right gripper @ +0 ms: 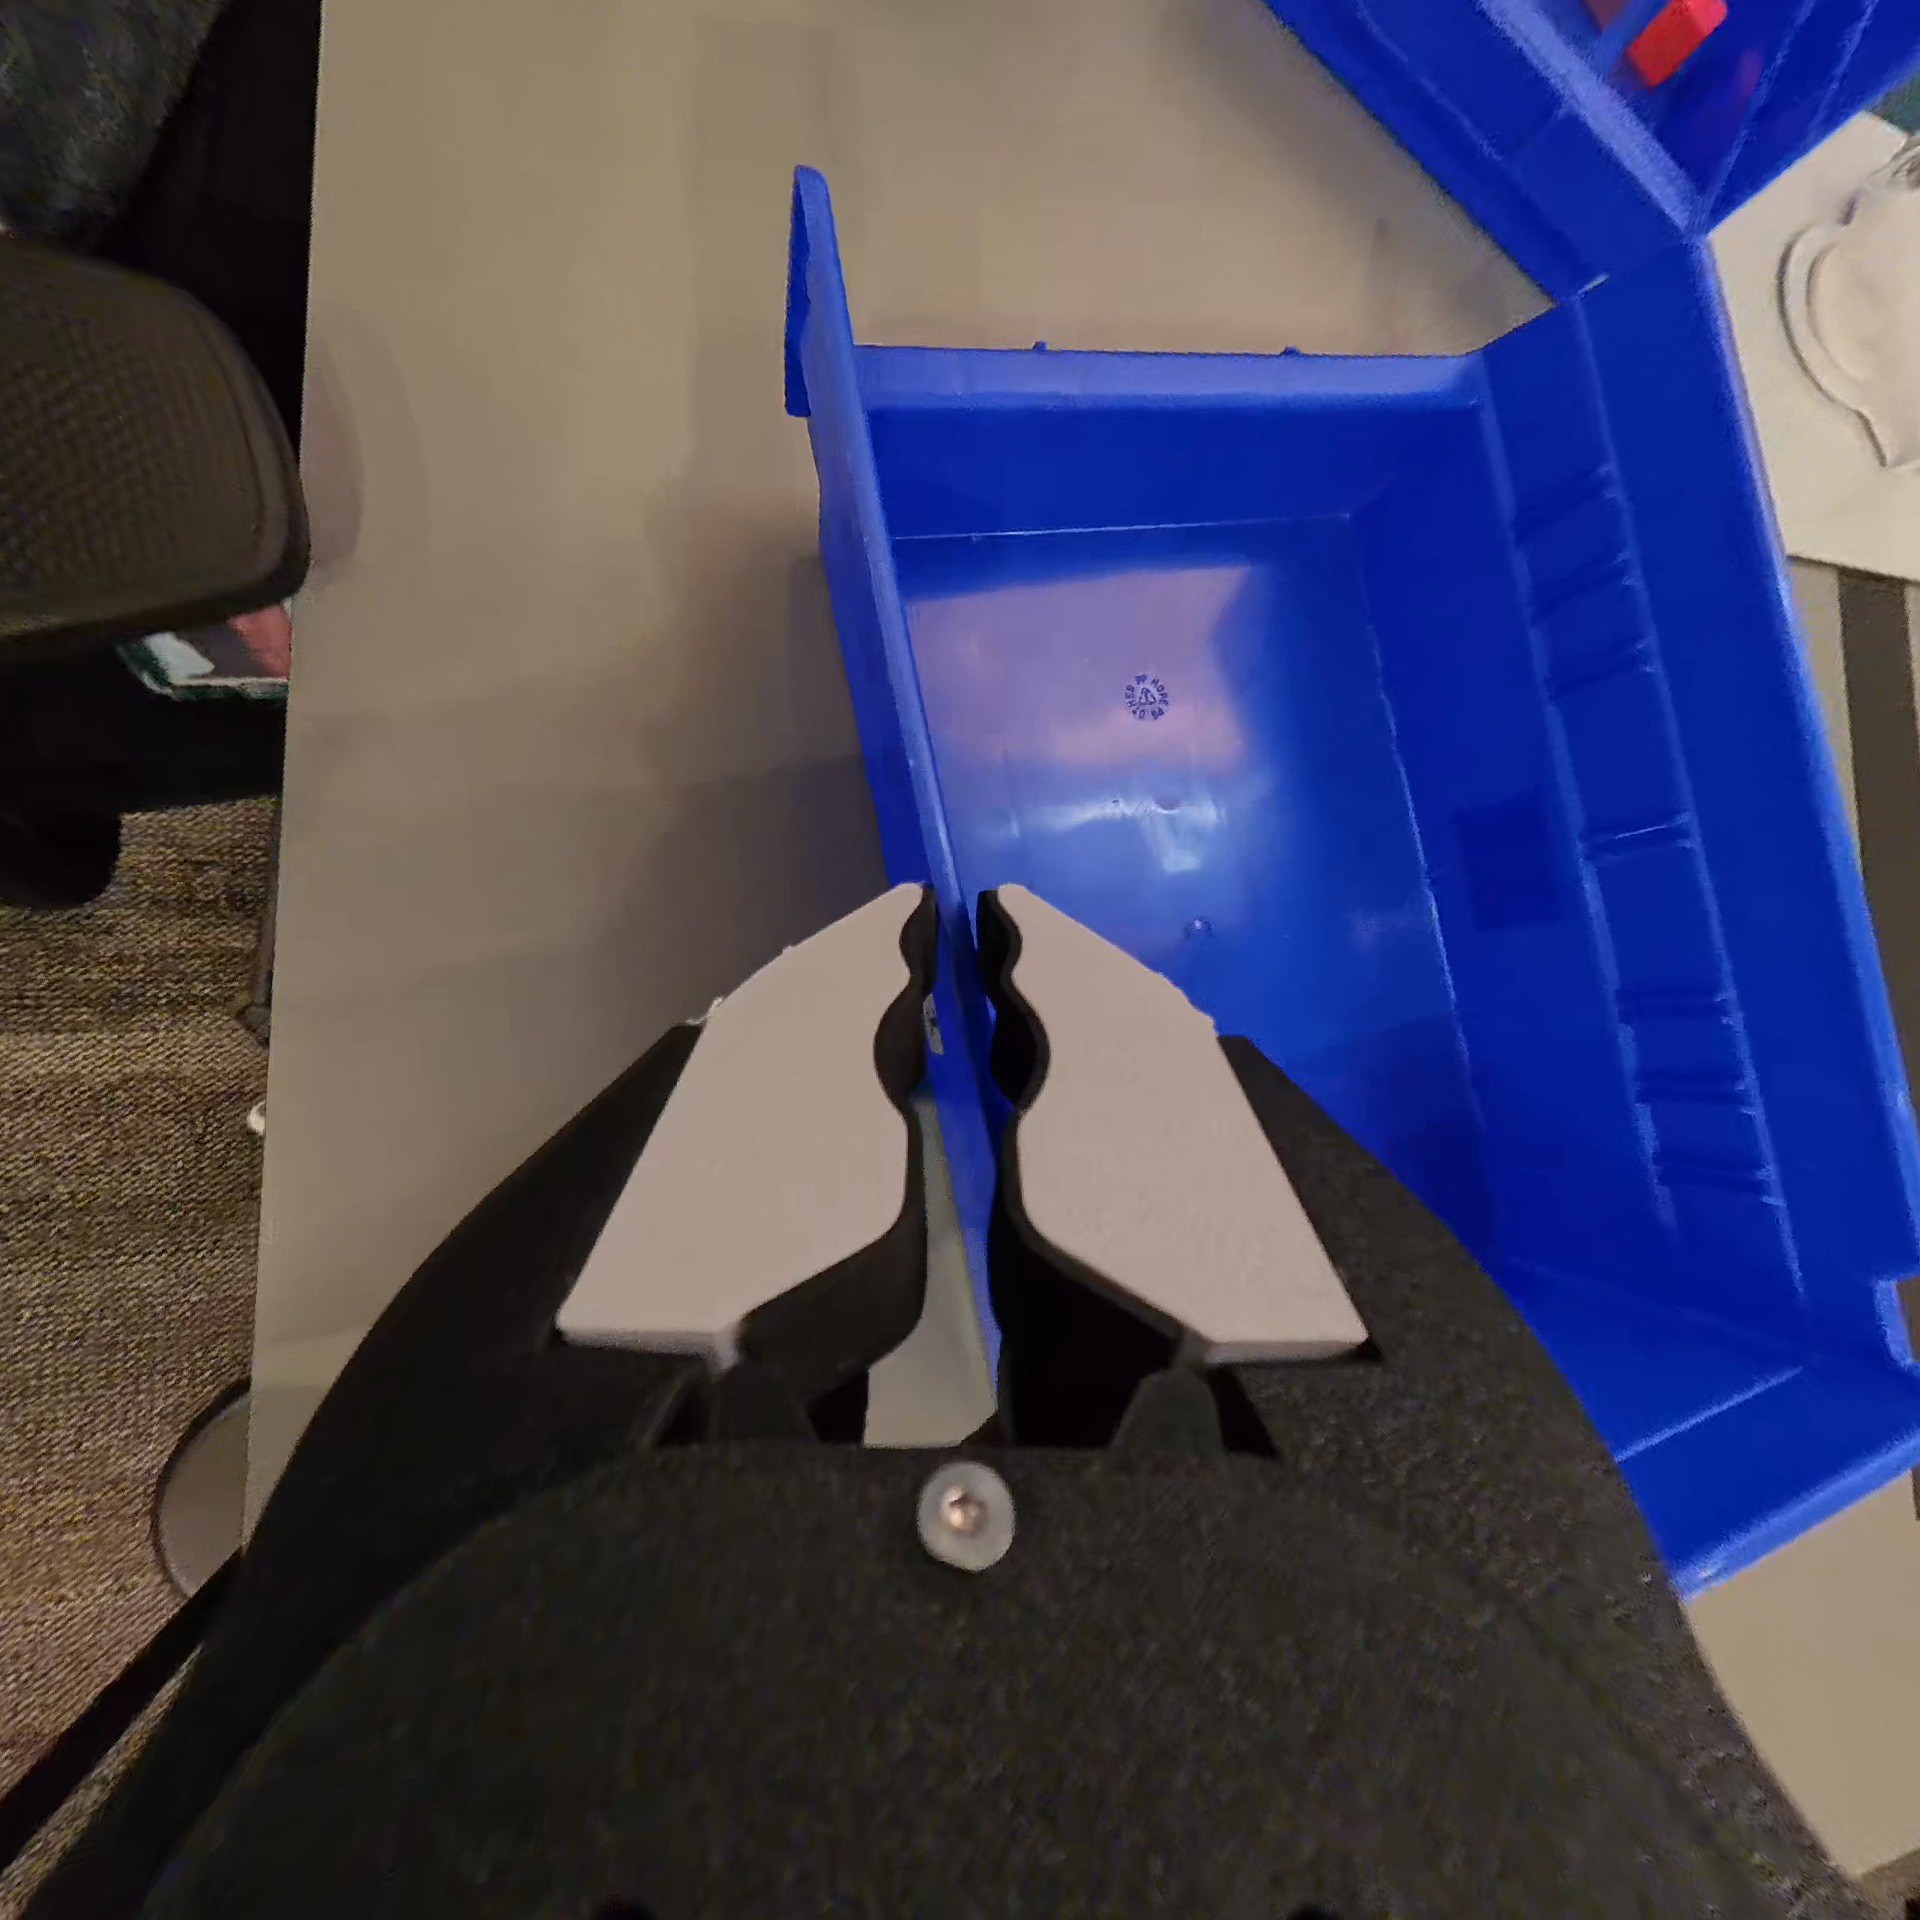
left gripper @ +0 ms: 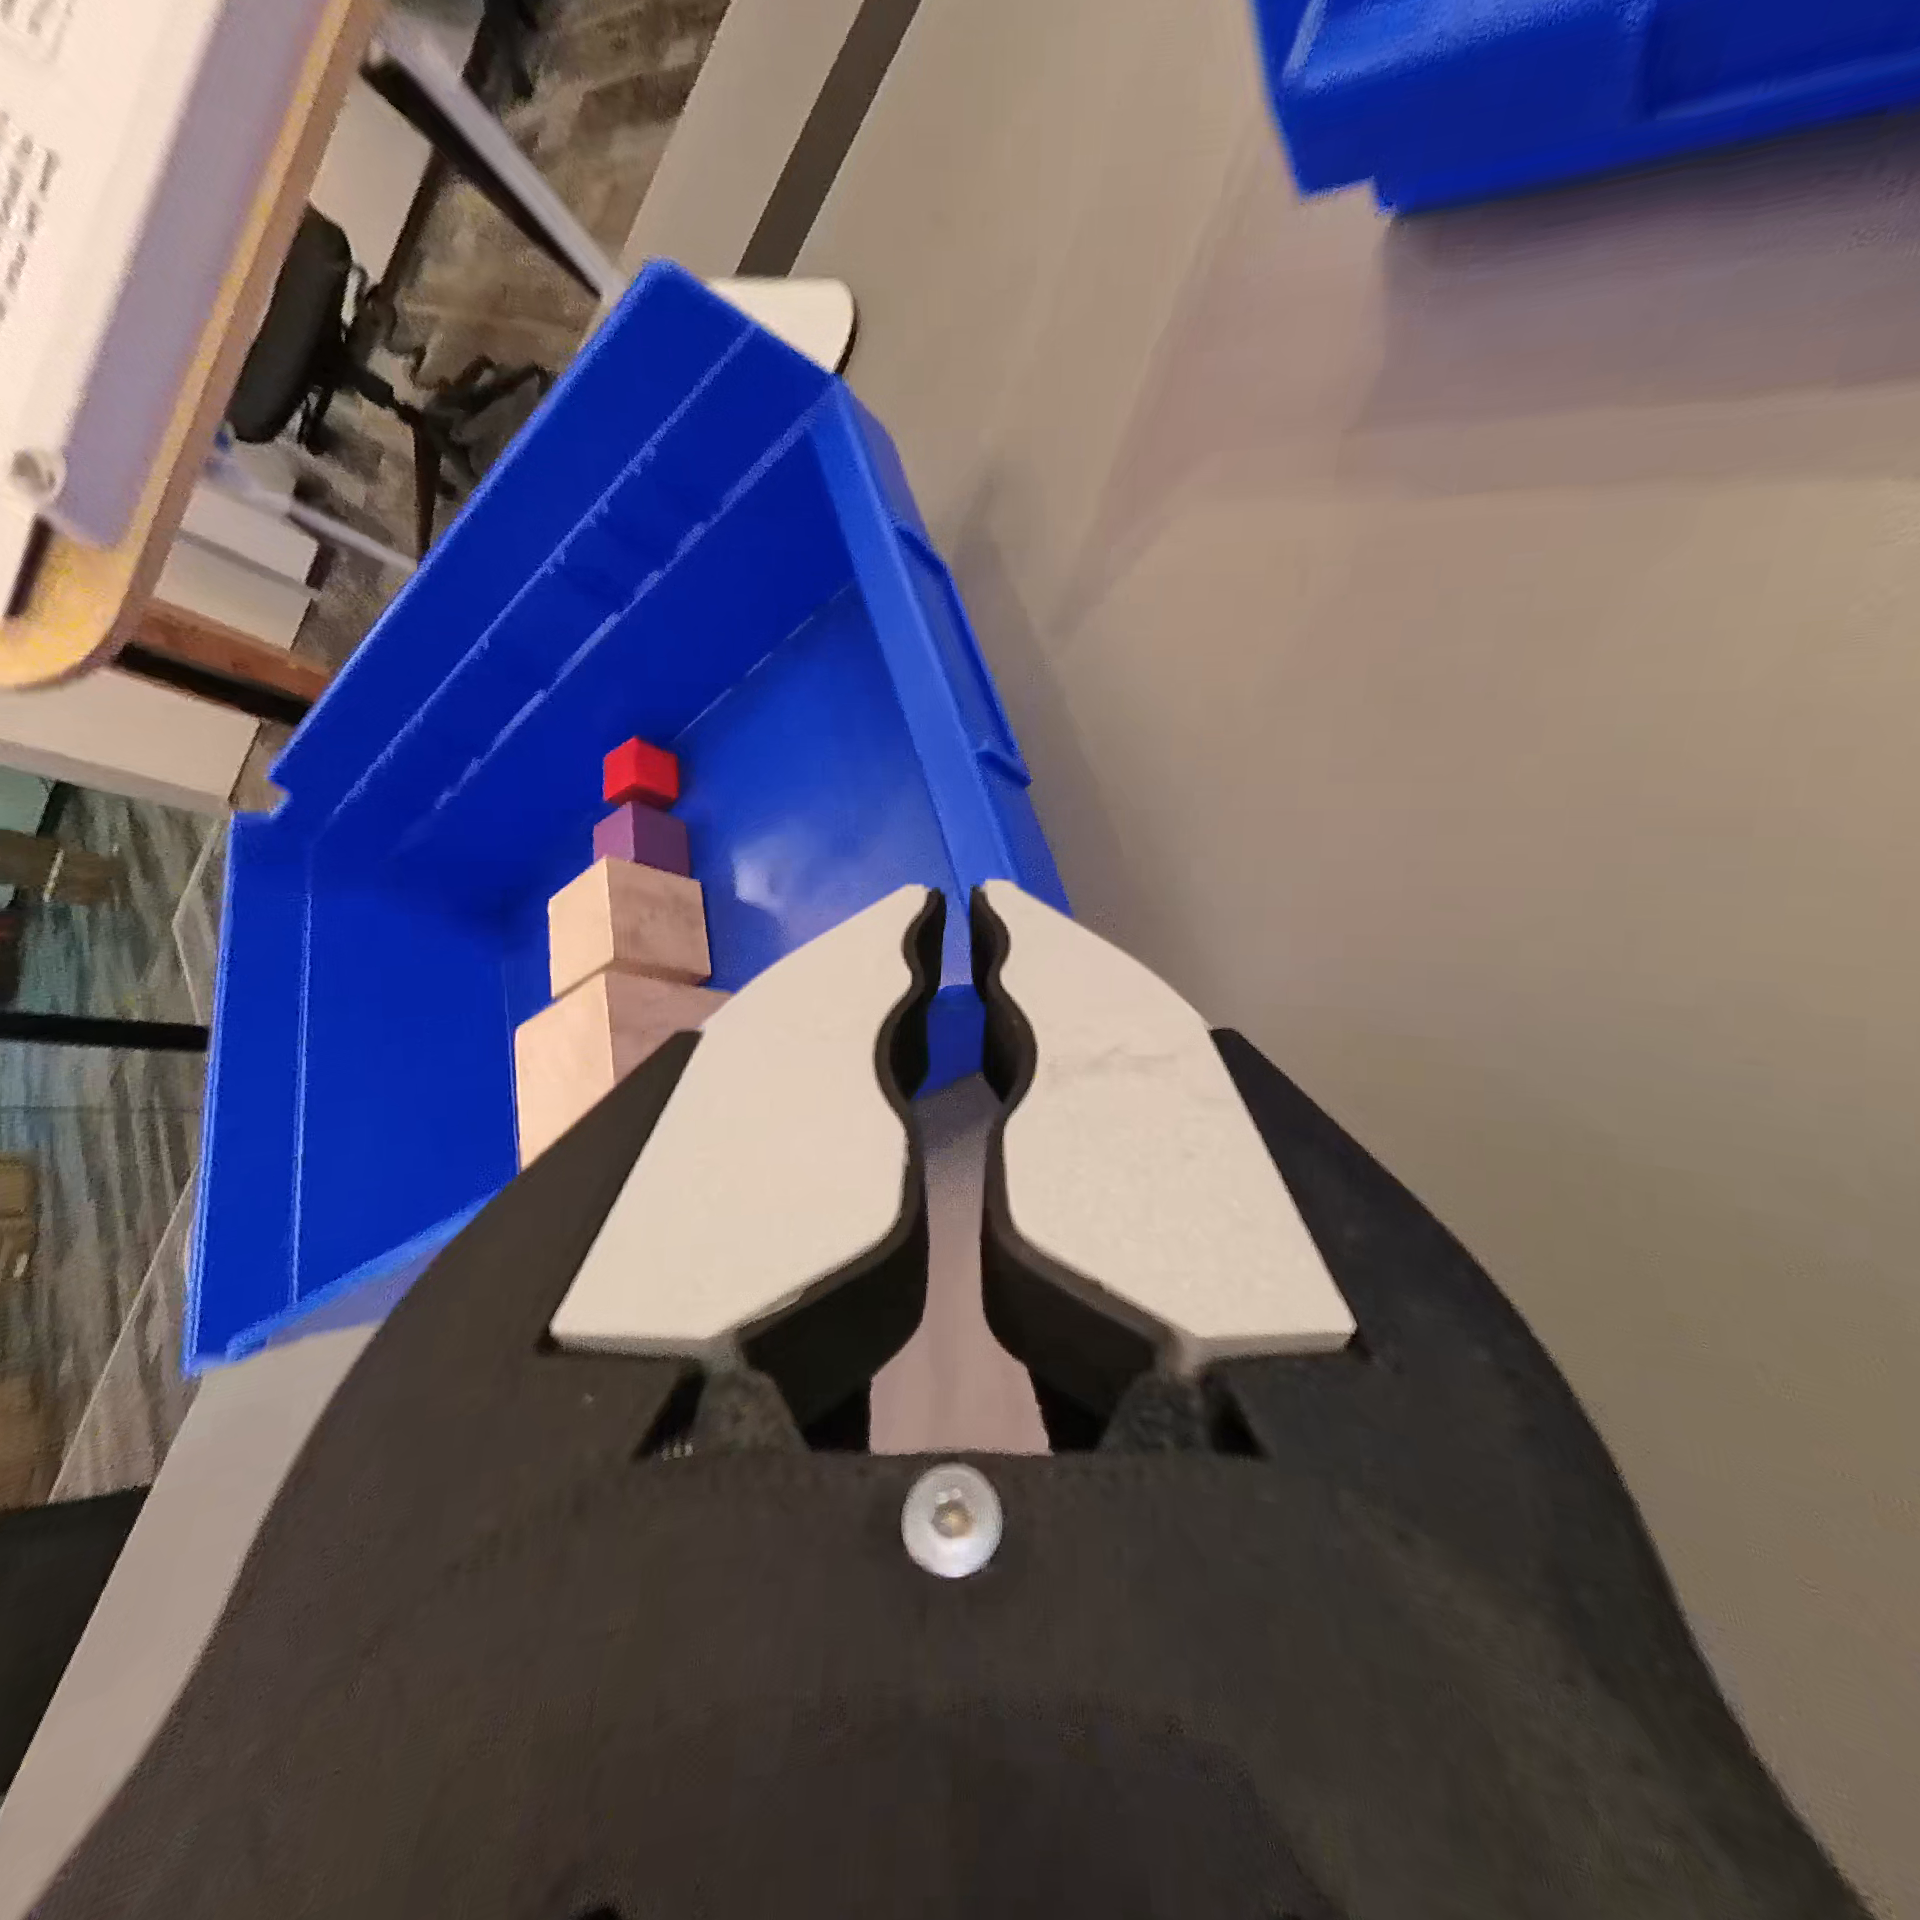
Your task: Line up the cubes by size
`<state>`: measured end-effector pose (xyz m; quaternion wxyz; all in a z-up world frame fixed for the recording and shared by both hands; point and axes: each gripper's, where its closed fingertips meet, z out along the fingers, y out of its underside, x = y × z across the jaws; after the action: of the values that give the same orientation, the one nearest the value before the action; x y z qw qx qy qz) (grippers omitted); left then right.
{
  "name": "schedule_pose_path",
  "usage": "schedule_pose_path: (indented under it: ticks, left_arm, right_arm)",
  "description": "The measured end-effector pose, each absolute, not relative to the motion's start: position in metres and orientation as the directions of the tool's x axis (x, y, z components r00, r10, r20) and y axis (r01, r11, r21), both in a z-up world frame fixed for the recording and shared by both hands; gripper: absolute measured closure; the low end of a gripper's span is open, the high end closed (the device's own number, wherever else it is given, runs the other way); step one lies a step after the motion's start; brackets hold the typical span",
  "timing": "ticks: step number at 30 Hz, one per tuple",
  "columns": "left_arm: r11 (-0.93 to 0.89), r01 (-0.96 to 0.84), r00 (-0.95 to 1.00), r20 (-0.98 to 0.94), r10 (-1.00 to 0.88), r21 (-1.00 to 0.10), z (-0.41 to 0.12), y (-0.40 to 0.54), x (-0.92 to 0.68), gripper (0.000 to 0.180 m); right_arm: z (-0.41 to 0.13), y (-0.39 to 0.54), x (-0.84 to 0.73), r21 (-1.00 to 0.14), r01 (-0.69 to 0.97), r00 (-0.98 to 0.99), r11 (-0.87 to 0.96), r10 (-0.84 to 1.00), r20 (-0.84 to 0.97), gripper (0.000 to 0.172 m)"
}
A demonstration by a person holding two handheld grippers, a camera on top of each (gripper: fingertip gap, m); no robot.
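In the left wrist view a blue bin point(left gripper: 416, 1039) lies on the grey table point(left gripper: 1455, 935). It holds a row of cubes: a small red cube point(left gripper: 640, 771), a purple cube point(left gripper: 641, 840), a wooden cube point(left gripper: 613, 925) and a bigger wooden cube point(left gripper: 571, 1060), touching one another. My left gripper point(left gripper: 958, 914) is shut on this bin's right wall. In the right wrist view my right gripper point(right gripper: 958, 914) is shut on the left wall point(right gripper: 883, 644) of an empty blue bin point(right gripper: 1143, 457).
Another blue bin point(left gripper: 1558, 94) stands at the far right of the left wrist view. In the right wrist view a further blue bin point(right gripper: 1507, 125) with a red thing point(right gripper: 1673, 42) in it sits at the top right. A dark mesh chair point(right gripper: 125, 447) stands beyond the table's left edge. Tip to tip, the grippers are about 35 cm apart.
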<state>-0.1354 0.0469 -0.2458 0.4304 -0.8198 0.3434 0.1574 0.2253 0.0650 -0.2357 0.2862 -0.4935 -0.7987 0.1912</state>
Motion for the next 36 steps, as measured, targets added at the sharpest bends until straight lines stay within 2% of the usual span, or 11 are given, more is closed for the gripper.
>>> schedule_pose_path:
  ticks: [7, 10, 13, 16, 19, 22, 25, 30, 32, 34, 36]
  left_arm:
    - [-0.519, -0.616, 0.784, -0.523, -0.333, -0.593, -0.246, 0.026, -0.211, 0.174]
    - [-0.546, -0.570, 0.814, -0.515, -0.270, -0.614, -0.237, 0.015, -0.239, 0.165]
    - [-0.494, -0.564, 0.823, -0.498, -0.273, -0.662, -0.216, 0.016, -0.226, 0.159]
    - [-0.483, -0.618, 0.784, -0.526, -0.329, -0.620, -0.213, 0.032, -0.200, 0.150]
    - [-0.499, -0.641, 0.767, -0.512, -0.387, -0.583, -0.227, 0.053, -0.178, 0.147]
    - [-0.576, -0.635, 0.771, -0.472, -0.428, -0.515, -0.251, 0.067, -0.172, 0.133]
    - [-0.648, -0.620, 0.779, -0.445, -0.442, -0.442, -0.272, 0.075, -0.179, 0.124]
    - [-0.725, -0.613, 0.773, -0.430, -0.466, -0.316, -0.300, 0.078, -0.190, 0.129]
    - [-0.743, -0.614, 0.769, -0.415, -0.486, -0.268, -0.313, 0.076, -0.194, 0.136]
    - [-0.741, -0.615, 0.759, -0.458, -0.462, -0.271, -0.311, 0.081, -0.201, 0.150]
    - [-0.740, -0.617, 0.759, -0.451, -0.470, -0.268, -0.312, 0.079, -0.202, 0.150]
  right_arm:
    - [-0.236, 0.089, 0.263, -0.533, 0.757, -0.328, 0.379, 0.925, 0.192, 0.164]
    - [-0.232, 0.099, 0.272, -0.498, 0.806, -0.254, 0.321, 0.947, 0.199, 0.149]
    - [-0.210, 0.097, 0.247, -0.524, 0.816, -0.133, 0.243, 0.962, 0.240, 0.131]
    - [-0.190, 0.090, 0.195, -0.591, 0.794, 0.014, 0.146, 0.966, 0.258, 0.130]
    - [-0.177, 0.088, 0.138, -0.705, 0.709, 0.146, -0.011, 0.980, 0.132, 0.131]
    - [-0.212, 0.094, 0.109, -0.603, 0.794, 0.165, -0.080, 0.982, 0.087, 0.123]
    - [-0.248, 0.104, 0.091, -0.504, 0.851, 0.201, -0.149, 0.978, 0.050, 0.125]
    - [-0.286, 0.127, 0.097, -0.317, 0.933, 0.231, -0.170, 0.958, 0.167, 0.123]
    - [-0.287, 0.130, 0.097, -0.291, 0.943, 0.221, -0.163, 0.958, 0.182, 0.126]
    - [-0.288, 0.132, 0.099, -0.265, 0.954, 0.195, -0.137, 0.959, 0.206, 0.132]
    - [-0.288, 0.131, 0.100, -0.250, 0.962, 0.162, -0.106, 0.963, 0.214, 0.133]
